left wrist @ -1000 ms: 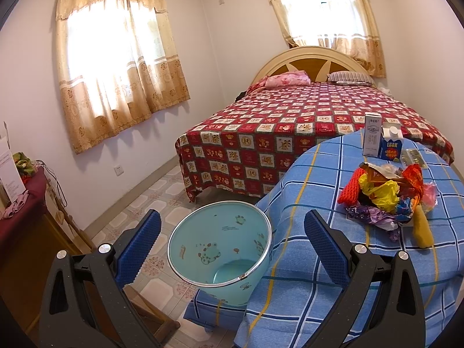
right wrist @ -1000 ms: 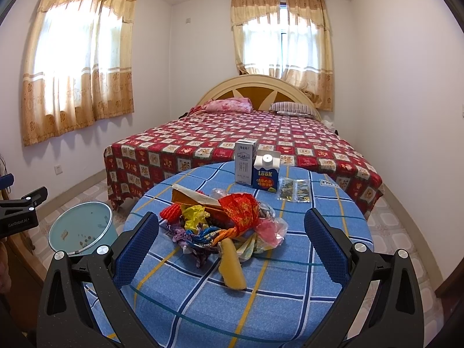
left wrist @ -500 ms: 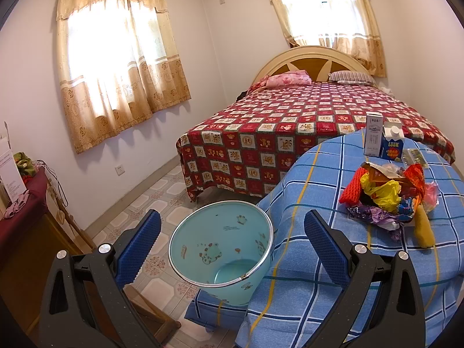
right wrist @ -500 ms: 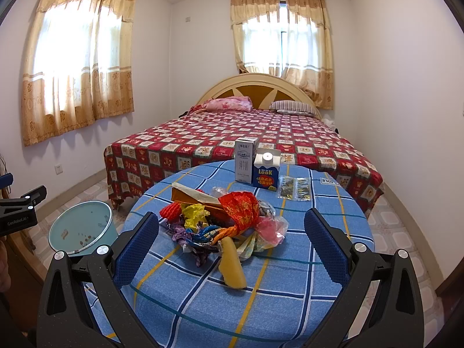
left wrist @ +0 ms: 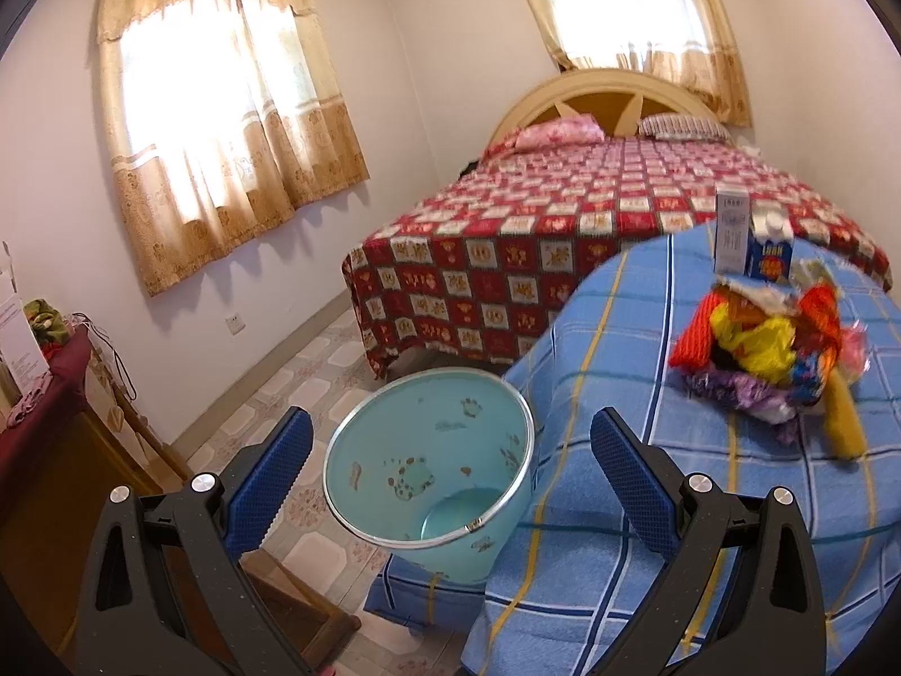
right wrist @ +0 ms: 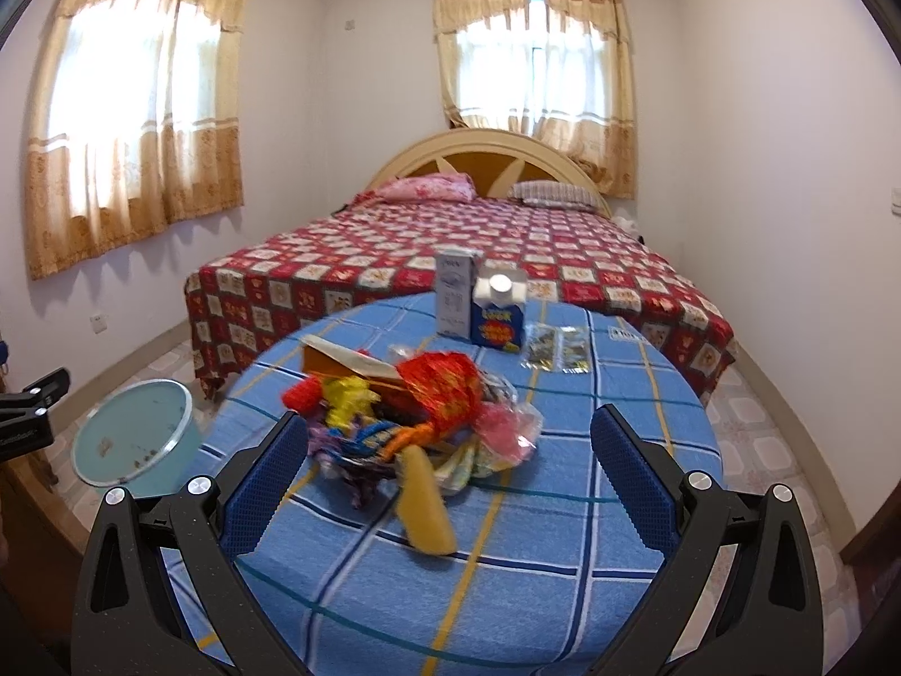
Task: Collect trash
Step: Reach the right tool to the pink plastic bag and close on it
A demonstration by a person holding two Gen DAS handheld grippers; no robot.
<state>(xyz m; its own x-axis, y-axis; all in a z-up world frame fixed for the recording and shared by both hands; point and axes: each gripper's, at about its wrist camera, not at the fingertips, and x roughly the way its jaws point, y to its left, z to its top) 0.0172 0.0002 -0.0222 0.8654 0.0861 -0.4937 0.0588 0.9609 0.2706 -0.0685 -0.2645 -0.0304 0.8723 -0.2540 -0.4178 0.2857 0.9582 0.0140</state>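
From the left wrist view, the left gripper (left wrist: 450, 450) hangs in the air with its blue-padded jaws spread wide and nothing between them. Framed in that gap is the light blue trash bin (left wrist: 431, 467), standing on the tiled floor with its metal-trimmed rim tipped toward the camera; its inside appears to hold no trash, only printed marks. The bin's right side sits just against the hanging edge of the blue checked tablecloth (left wrist: 704, 507). Left of the bin the floor (left wrist: 315, 372) is open as far as the wall, and a dark wooden cabinet (left wrist: 50, 450) closes the near left side. The trash pile (left wrist: 771, 355) of bright wrappers lies on the table well right of the bin, back from the cloth's curved edge. Behind it stand a white carton (left wrist: 730, 234) and a blue carton (left wrist: 768, 253), touching.

From the right wrist view, the right gripper (right wrist: 450, 450) is also released, jaws wide apart and empty, hovering over the near part of the table. The trash pile (right wrist: 416, 417) lies between the finger pads, with bare cloth around it. Two small sachets (right wrist: 554, 348) lie just right of the cartons. The bin (right wrist: 135, 436) stands below the table's left edge, beside the bed (right wrist: 450, 259), and part of the left gripper shows at the far left.
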